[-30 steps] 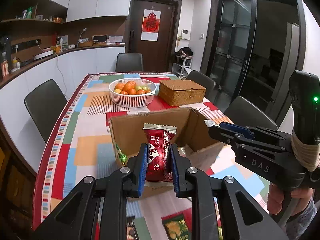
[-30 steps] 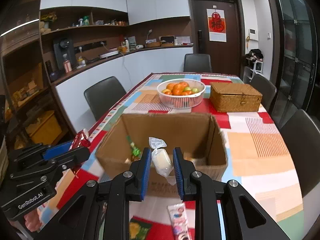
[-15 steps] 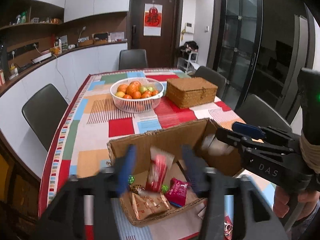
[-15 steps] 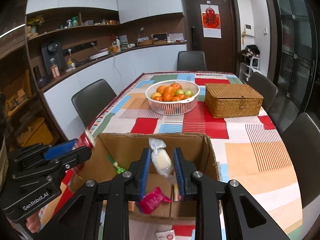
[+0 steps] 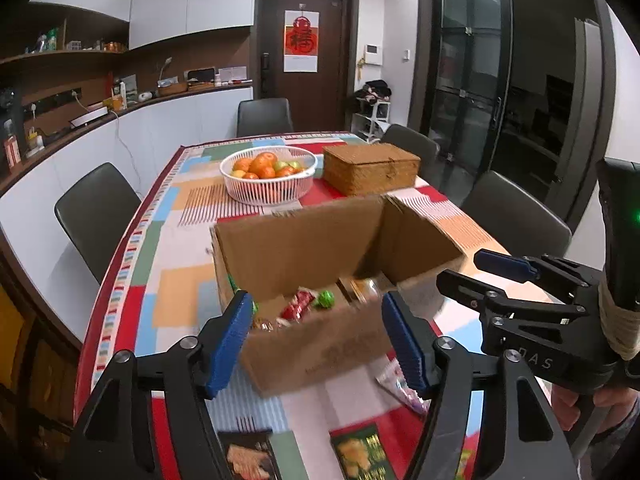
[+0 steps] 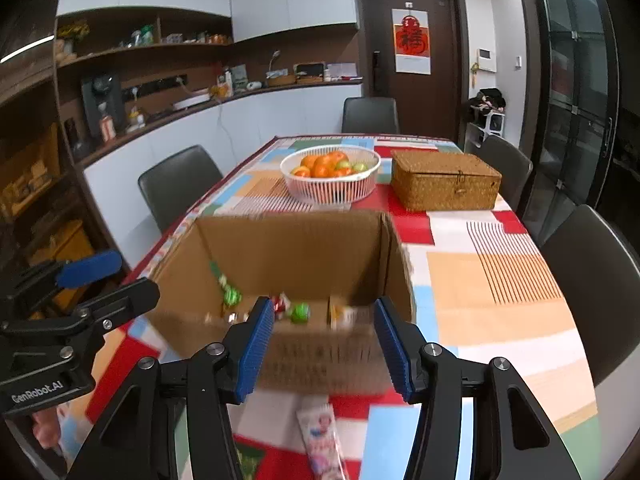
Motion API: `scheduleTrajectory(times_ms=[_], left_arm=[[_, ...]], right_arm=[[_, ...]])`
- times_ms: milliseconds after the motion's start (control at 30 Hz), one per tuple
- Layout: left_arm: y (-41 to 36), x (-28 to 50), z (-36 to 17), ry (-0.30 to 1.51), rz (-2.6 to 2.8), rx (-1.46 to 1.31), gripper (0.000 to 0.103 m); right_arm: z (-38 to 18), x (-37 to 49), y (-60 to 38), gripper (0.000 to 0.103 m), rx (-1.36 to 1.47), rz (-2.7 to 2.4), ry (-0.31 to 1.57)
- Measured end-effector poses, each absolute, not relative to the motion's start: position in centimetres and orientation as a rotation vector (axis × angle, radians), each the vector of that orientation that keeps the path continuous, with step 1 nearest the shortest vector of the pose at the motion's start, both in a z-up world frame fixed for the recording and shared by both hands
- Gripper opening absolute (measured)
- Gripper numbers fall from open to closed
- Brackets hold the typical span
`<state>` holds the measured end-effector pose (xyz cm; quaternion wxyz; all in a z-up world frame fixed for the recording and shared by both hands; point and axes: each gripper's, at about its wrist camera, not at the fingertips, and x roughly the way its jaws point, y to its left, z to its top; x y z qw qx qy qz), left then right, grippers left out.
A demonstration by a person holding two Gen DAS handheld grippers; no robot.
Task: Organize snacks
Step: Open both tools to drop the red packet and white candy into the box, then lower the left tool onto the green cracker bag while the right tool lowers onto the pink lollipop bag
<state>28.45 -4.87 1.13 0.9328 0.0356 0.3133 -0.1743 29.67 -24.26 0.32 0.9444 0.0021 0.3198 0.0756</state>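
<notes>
An open cardboard box [image 5: 320, 248] [image 6: 288, 248] stands on the patchwork tablecloth, with several small wrapped snacks on its floor, among them a red packet [image 5: 298, 307] and a green candy [image 6: 301, 312]. My left gripper [image 5: 320, 336] hovers at the box's near wall, jaws opening, nothing between its blue pads. Beside it my right gripper [image 6: 322, 344] [image 5: 496, 276] hangs the same way, jaws opening and empty. More snack packets lie on the table before the box: a dark green one [image 5: 360, 456], a brown one [image 5: 248, 460] and a pink-white one [image 6: 322, 436].
Behind the box stand a white basket of oranges [image 5: 268, 178] [image 6: 330, 172] and a woven lidded box [image 5: 372, 168] [image 6: 446, 180]. Dark chairs [image 5: 94, 216] [image 6: 600, 280] ring the table. A counter with shelves runs along the left wall. A hand [image 5: 580, 404] holds the right gripper's handle.
Both grippers have let go: the red packet left my left jaws and the white wrapped snack my right, both dropping out of sight into the box. Both pairs of jaws have spread.
</notes>
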Motion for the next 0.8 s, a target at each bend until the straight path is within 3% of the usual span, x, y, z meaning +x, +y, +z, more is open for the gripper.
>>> scheduleTrajectory(times_ms=[800], left_arm=[[-8.1,23.0,-10.5,0.978,-0.365,0.131,0.07]], right_arm=[[-9.8,22.2,-26.9,0.053,-0.015,0.158,0.92]])
